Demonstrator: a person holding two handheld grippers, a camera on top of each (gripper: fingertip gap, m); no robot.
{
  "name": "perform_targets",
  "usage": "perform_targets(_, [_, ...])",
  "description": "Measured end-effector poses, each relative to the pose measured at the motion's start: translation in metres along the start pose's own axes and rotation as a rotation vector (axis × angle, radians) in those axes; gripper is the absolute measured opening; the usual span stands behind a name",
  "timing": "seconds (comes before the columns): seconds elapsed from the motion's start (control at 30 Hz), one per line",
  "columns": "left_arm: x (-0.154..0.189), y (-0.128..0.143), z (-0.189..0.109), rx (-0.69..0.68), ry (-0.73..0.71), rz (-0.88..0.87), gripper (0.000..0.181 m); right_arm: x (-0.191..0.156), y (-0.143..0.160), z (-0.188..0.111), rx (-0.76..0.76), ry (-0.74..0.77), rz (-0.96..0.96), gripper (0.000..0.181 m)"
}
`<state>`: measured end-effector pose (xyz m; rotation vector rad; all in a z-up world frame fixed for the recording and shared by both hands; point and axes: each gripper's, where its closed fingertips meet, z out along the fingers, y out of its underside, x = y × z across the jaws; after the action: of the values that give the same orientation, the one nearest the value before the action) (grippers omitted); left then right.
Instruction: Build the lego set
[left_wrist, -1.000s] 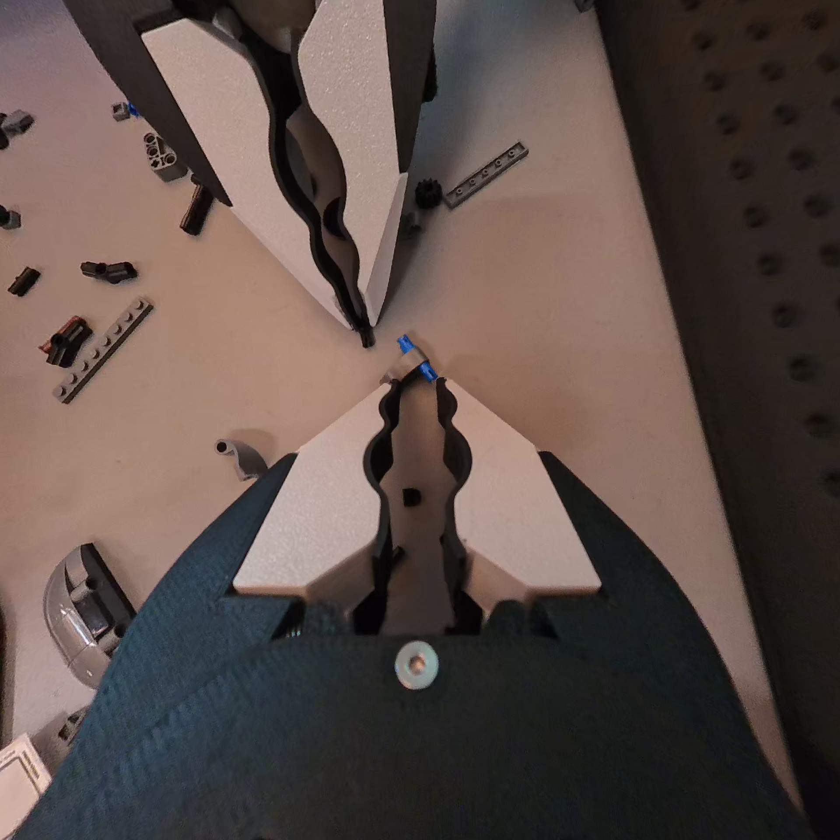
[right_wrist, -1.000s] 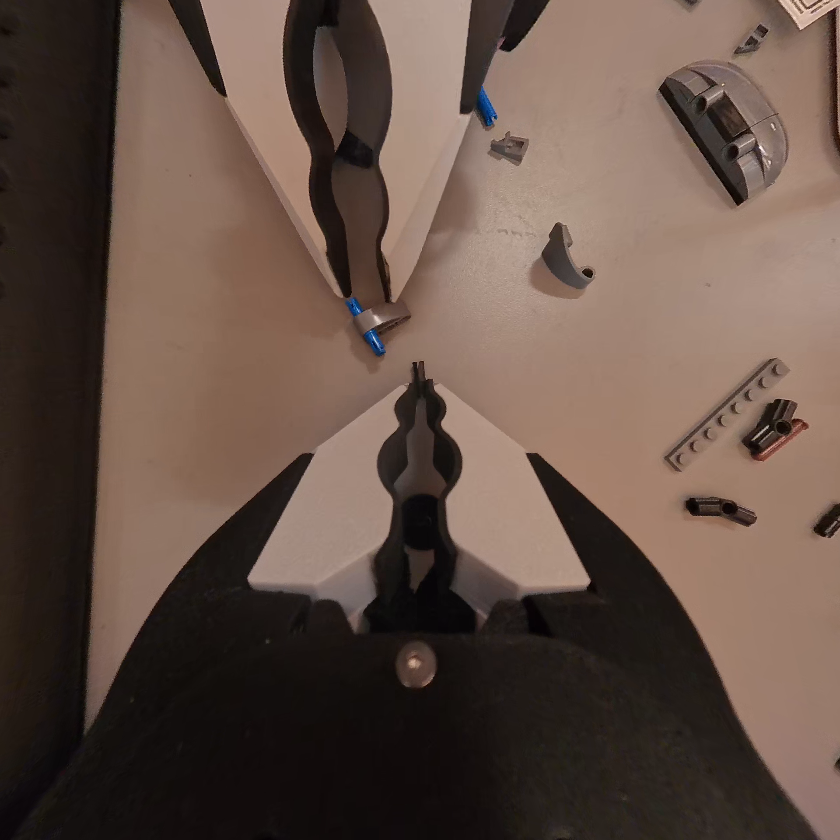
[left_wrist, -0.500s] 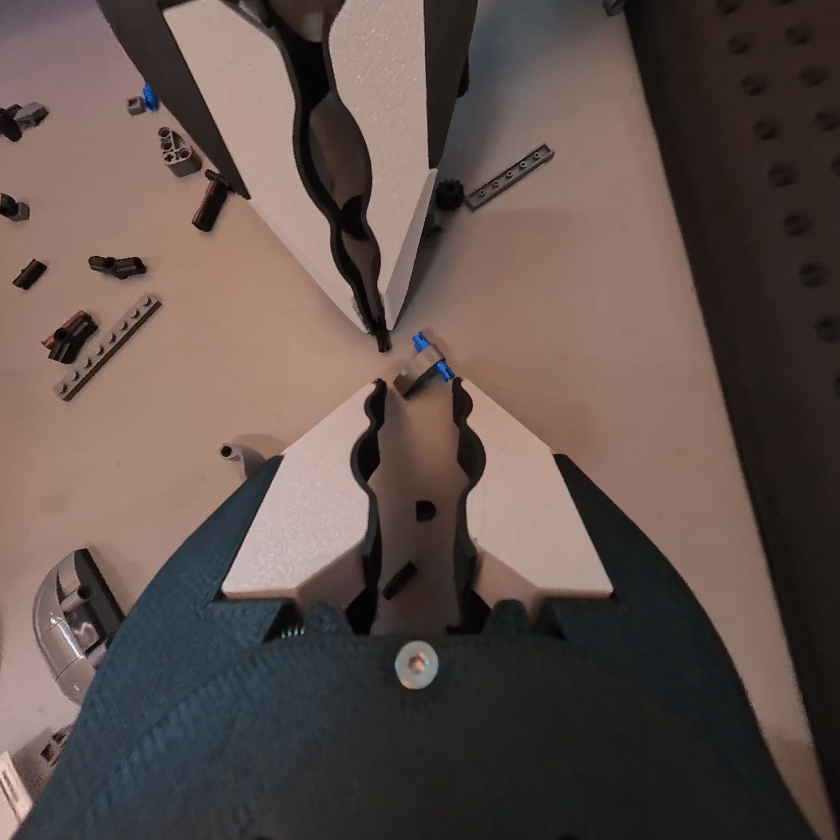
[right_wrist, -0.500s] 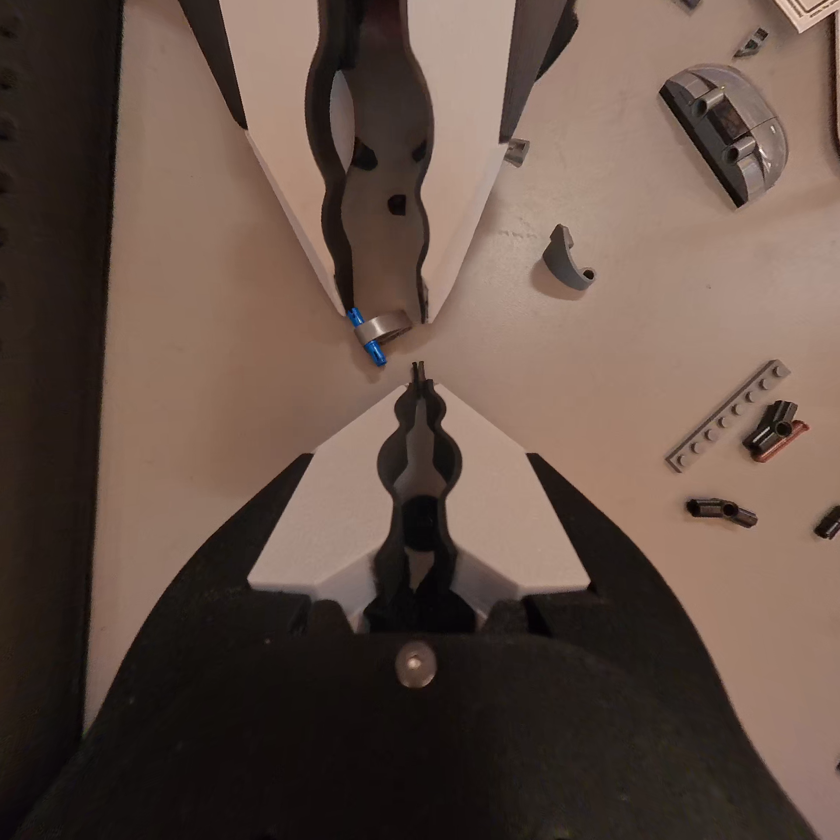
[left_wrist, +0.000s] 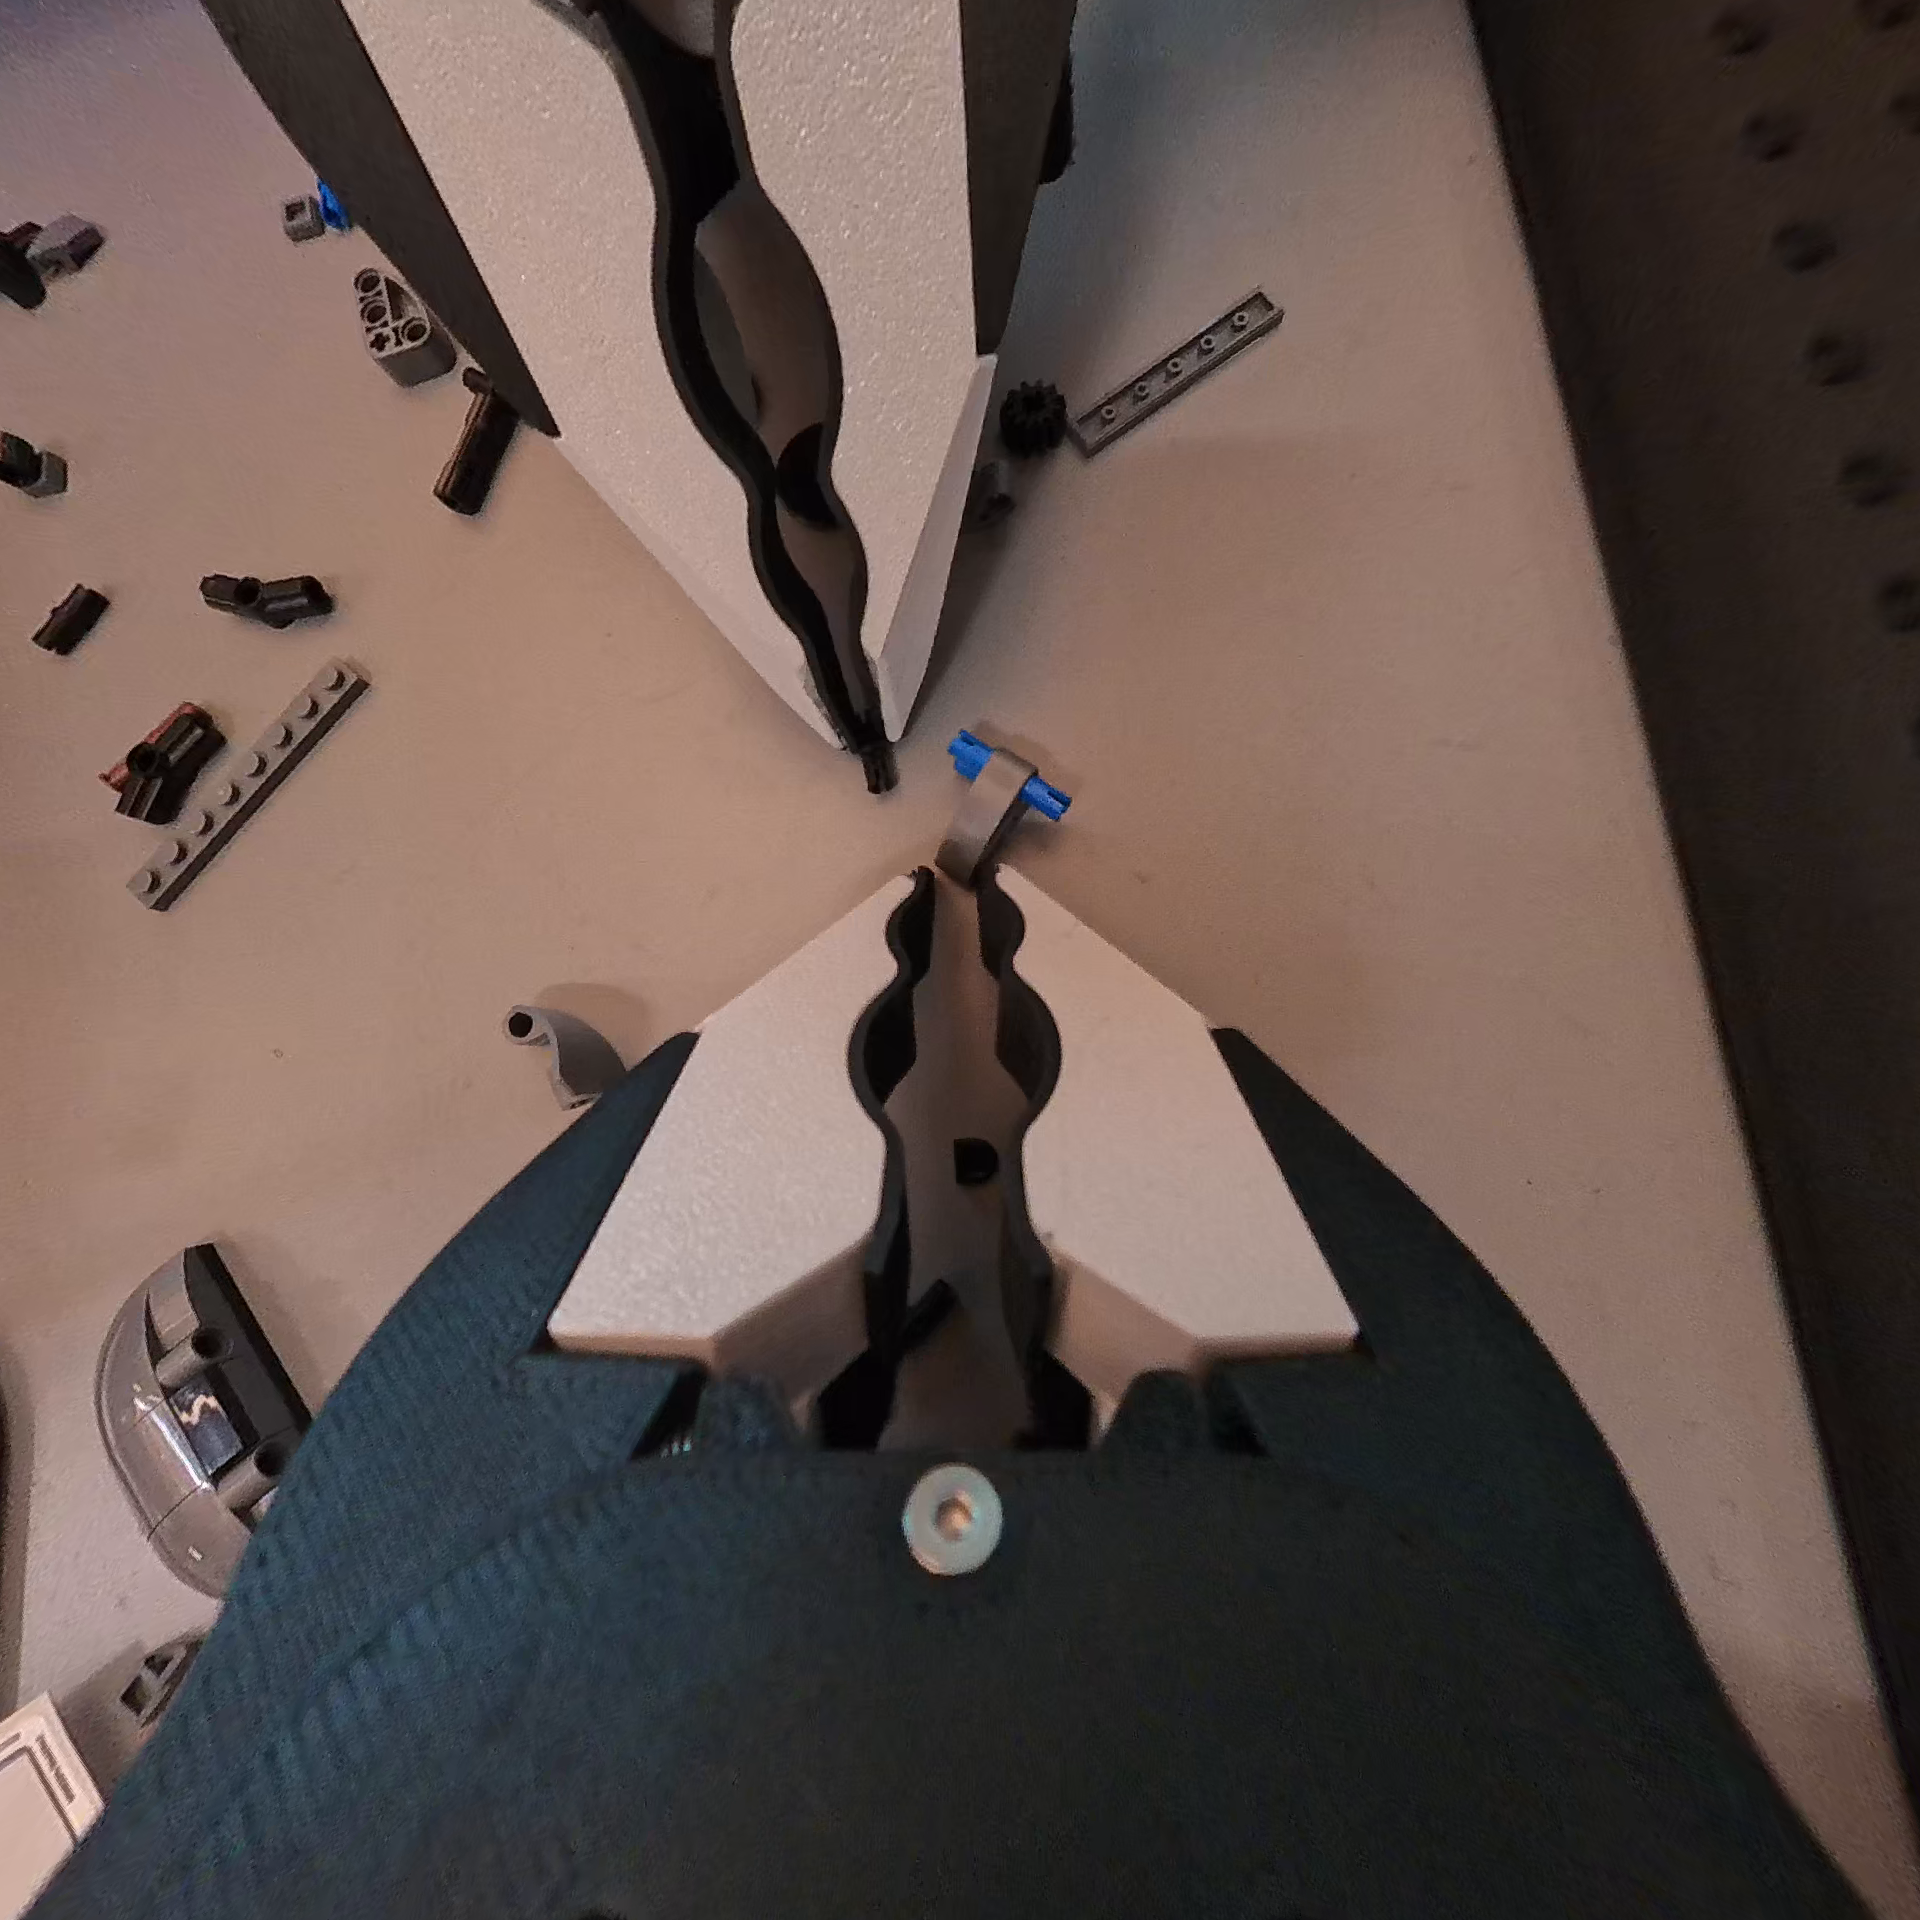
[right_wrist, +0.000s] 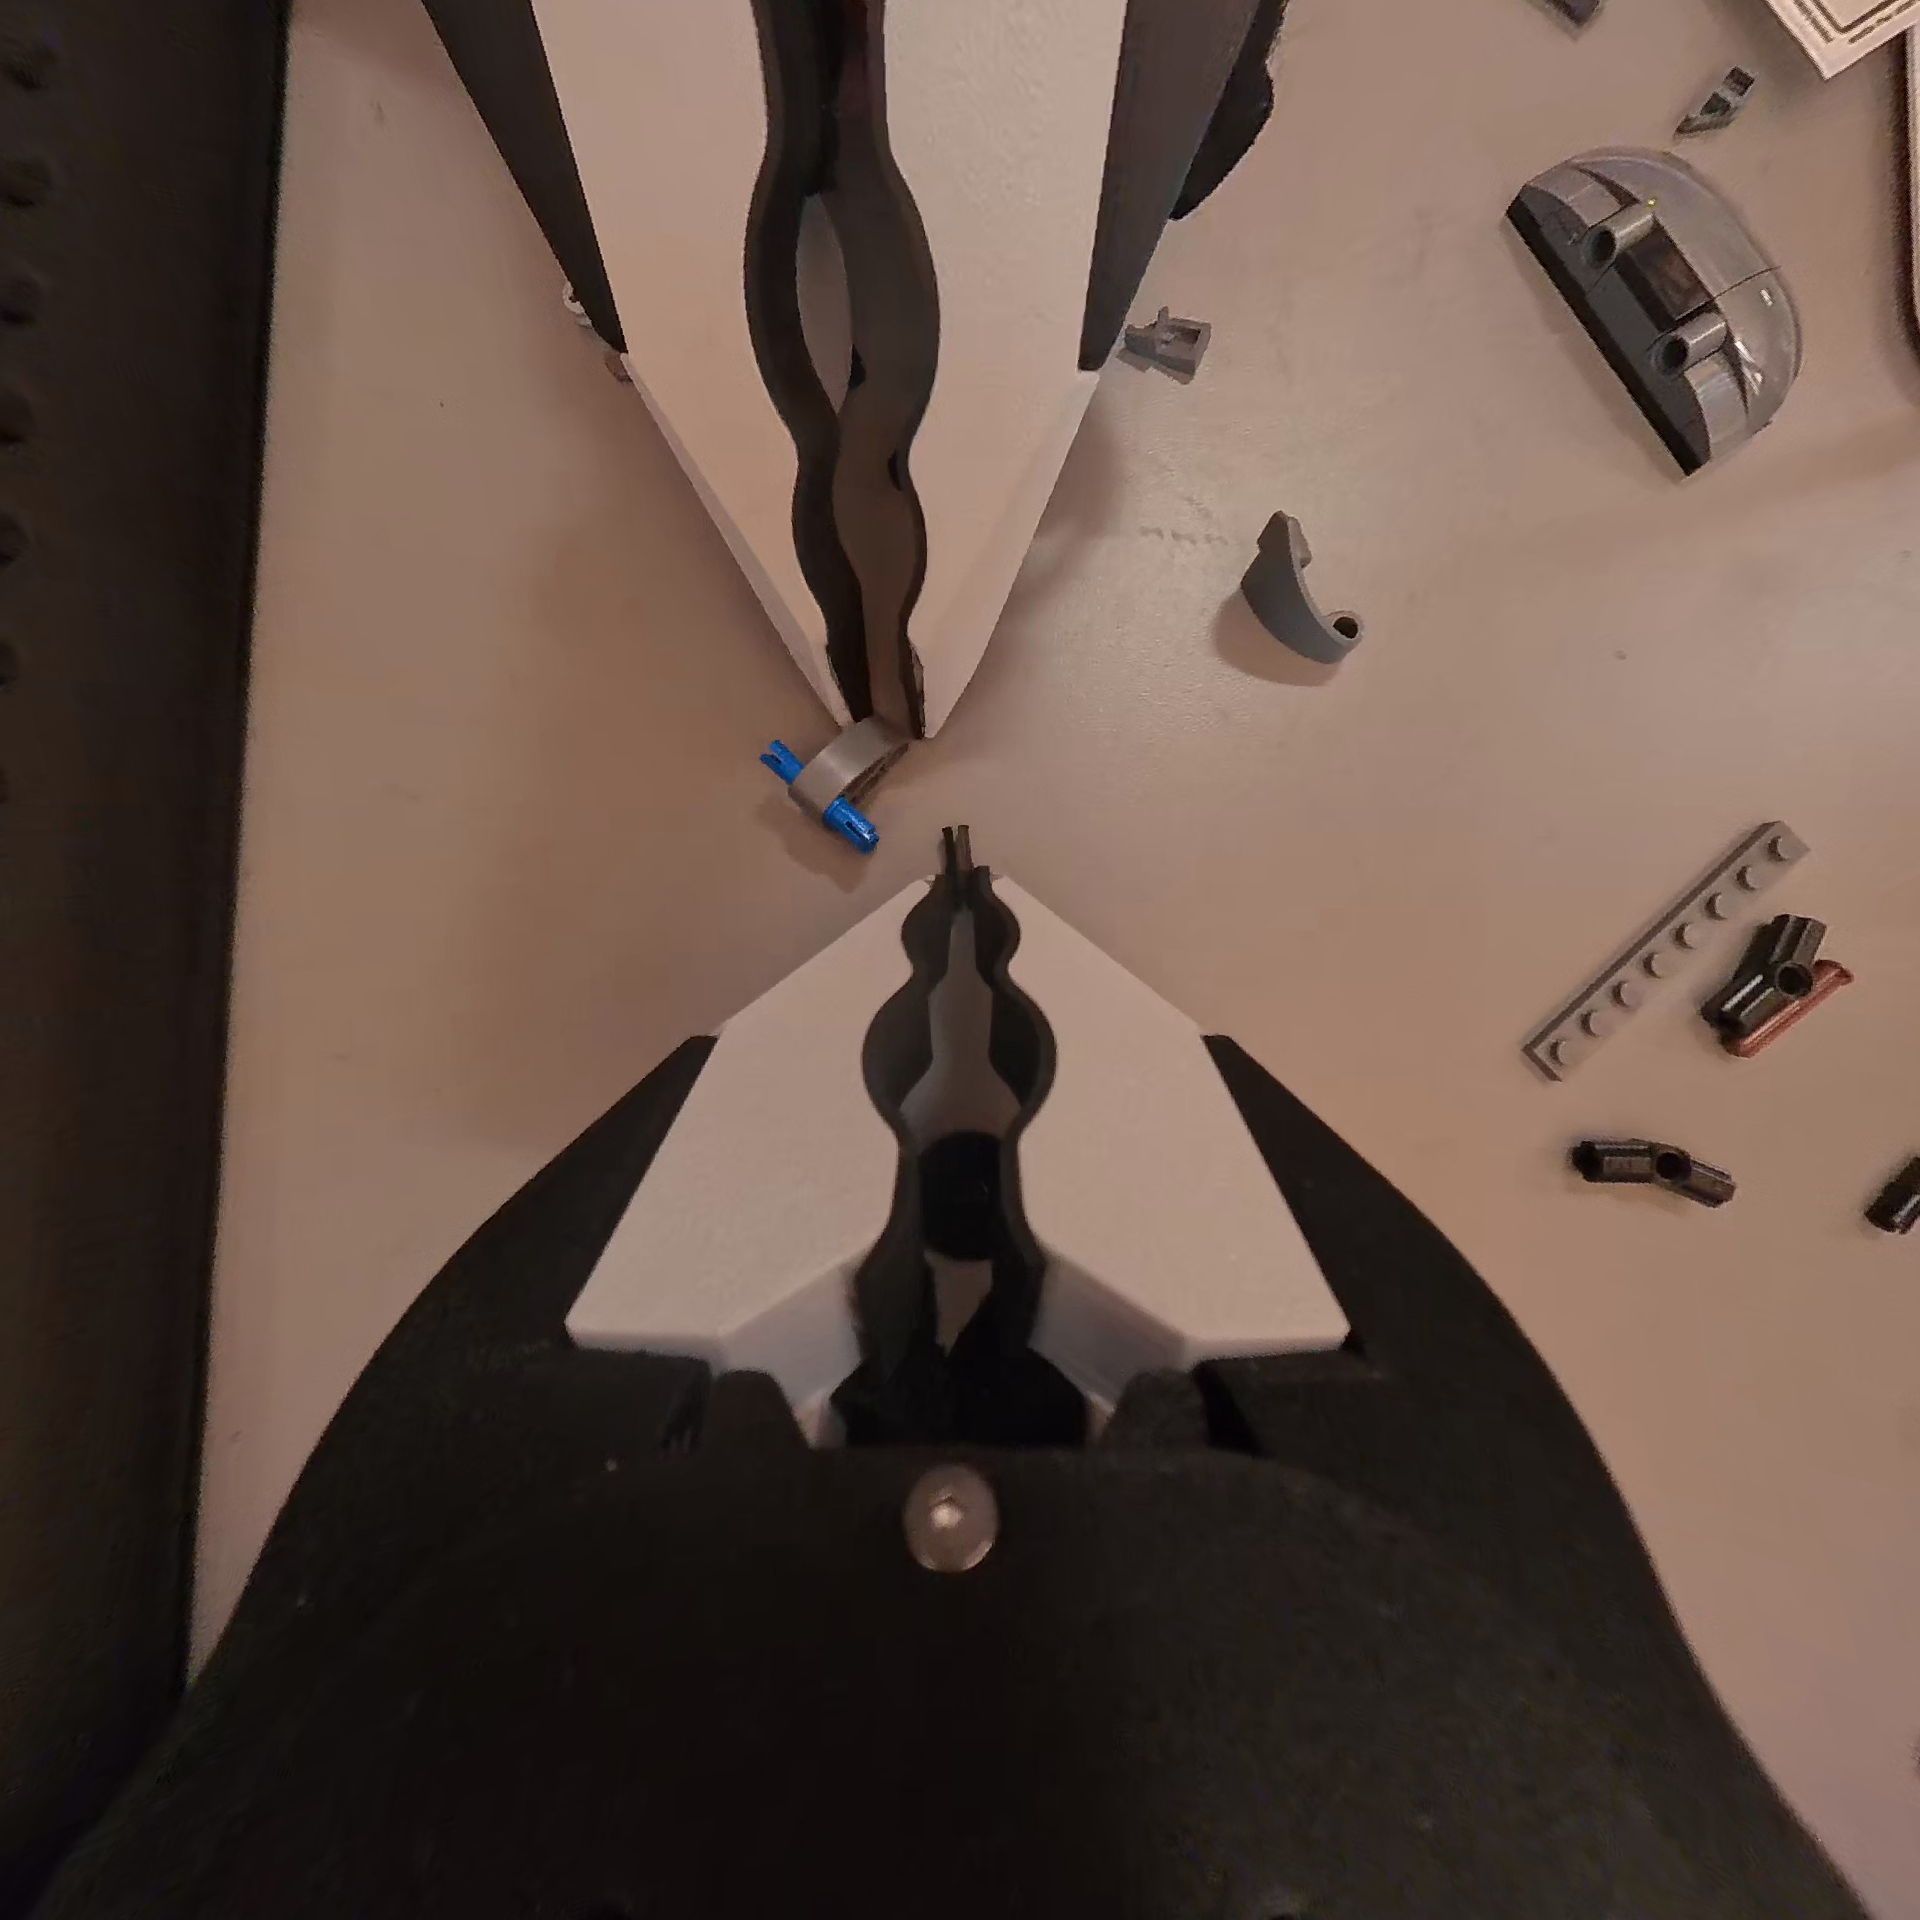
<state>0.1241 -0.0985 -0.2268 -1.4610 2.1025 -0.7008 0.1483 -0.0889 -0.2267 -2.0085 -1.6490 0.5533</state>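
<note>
**A:** where's everything sitting on your end?

**B:** My left claw (left_wrist: 956, 883) is pinched narrow on the grey connector (left_wrist: 992, 821), the little one with the blue pin (left_wrist: 971, 755) poking out both sides. It's held just above the table (left_wrist: 1299, 727), sticking out past the tips. My right claw (right_wrist: 961, 883) is closed tight on a small black pin (right_wrist: 956, 847), only the end of it shows.

**A:** are the two touching?

**B:** Nope, tips face each other, close but apart. From the right wrist view the connector sits just up and left of the black pin.

**A:** and the rest of the lego?

**B:** Loose bits scattered on the table. A long grey plate (right_wrist: 1662, 951) with a black-and-brown connector (right_wrist: 1771, 982) right beside it, a curved grey piece (right_wrist: 1294, 608), and a rounded dark grey assembly (right_wrist: 1652, 307) farther off. In the left wrist view there's also a small black gear (left_wrist: 1029, 416) next to another grey plate (left_wrist: 1179, 374).
</note>
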Motion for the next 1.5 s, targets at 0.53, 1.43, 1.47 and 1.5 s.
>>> perform_targets(0.53, [-0.008, 0.005, -0.004, -0.017, -0.032, -0.026, 0.005, 0.0, 0.0, 0.0, -0.002, 0.0, -0.001, 0.002])
perform_targets(1.43, [0.002, -0.005, -0.002, -0.015, 0.002, -0.035, 0.027, 0.001, 0.001, -0.001, -0.006, 0.002, 0.001, 0.002])
perform_targets(1.47, [-0.001, -0.004, -0.002, -0.026, -0.018, -0.038, 0.027, 0.001, 0.001, -0.001, -0.006, 0.002, 0.001, 0.002])
perform_targets(1.5, [-0.002, -0.004, -0.001, -0.031, -0.025, -0.041, 0.027, 0.001, 0.001, -0.001, -0.006, 0.001, 0.001, 0.002])
